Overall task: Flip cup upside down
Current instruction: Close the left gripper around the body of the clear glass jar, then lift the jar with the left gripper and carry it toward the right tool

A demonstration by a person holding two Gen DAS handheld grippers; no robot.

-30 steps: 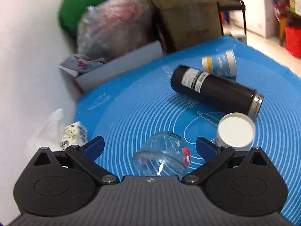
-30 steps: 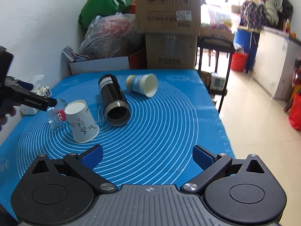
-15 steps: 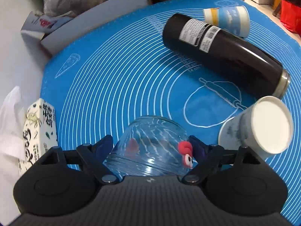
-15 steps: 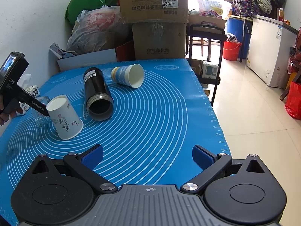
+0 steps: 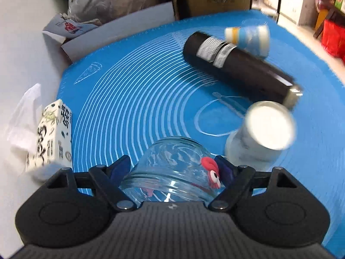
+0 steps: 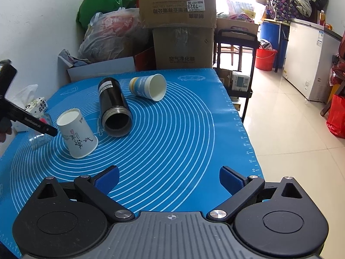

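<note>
Left gripper [image 5: 173, 169] clamps the clear glass cup with a red cartoon figure [image 5: 172, 172], apparently just off the blue silicone mat [image 5: 133, 99]. Risks: glass slipping mid-rotation, or striking the white paper cup [image 5: 258, 138] just right of it. Right gripper [image 6: 169, 178] open, empty.

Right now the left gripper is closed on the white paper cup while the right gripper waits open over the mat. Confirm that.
Not quite. The left gripper is closed on the clear glass cup, not the white paper cup beside it, as the left wrist view shows. The right gripper does wait open over the mat.
</note>
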